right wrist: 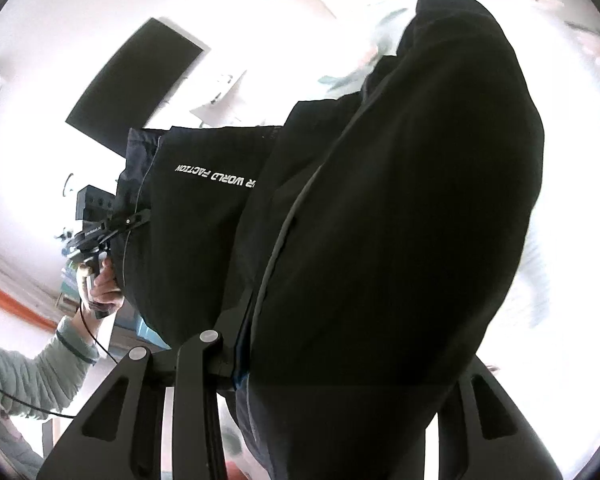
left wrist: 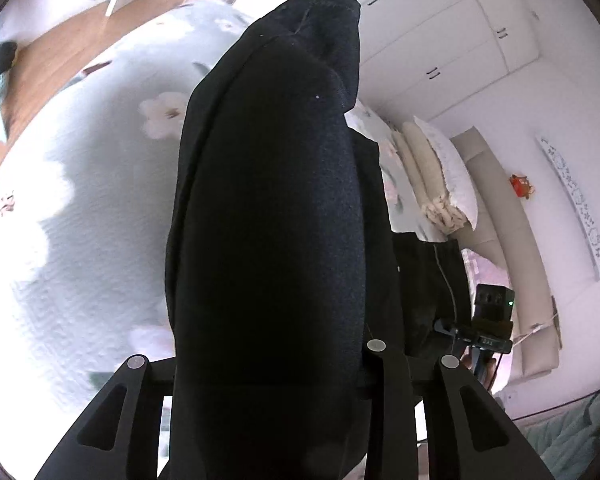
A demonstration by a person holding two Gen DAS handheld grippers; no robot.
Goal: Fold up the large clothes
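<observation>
While the dark garment (left wrist: 268,240) hangs in the air above the bed (left wrist: 80,200), both grippers are clamped on it. In the left wrist view the cloth bulges between the fingers of the left gripper (left wrist: 292,364) and fills most of the picture; the fingers press on a thick fold, so they stand somewhat apart with the cloth between them. In the right wrist view the right gripper (right wrist: 340,360) holds another bunch of the garment in the same way, with a grey seam line running up from its fingers. White letters (right wrist: 216,176) show on a flat part of the cloth. The person's hand (right wrist: 104,284) holds the handle of the left gripper, which bites the far edge.
</observation>
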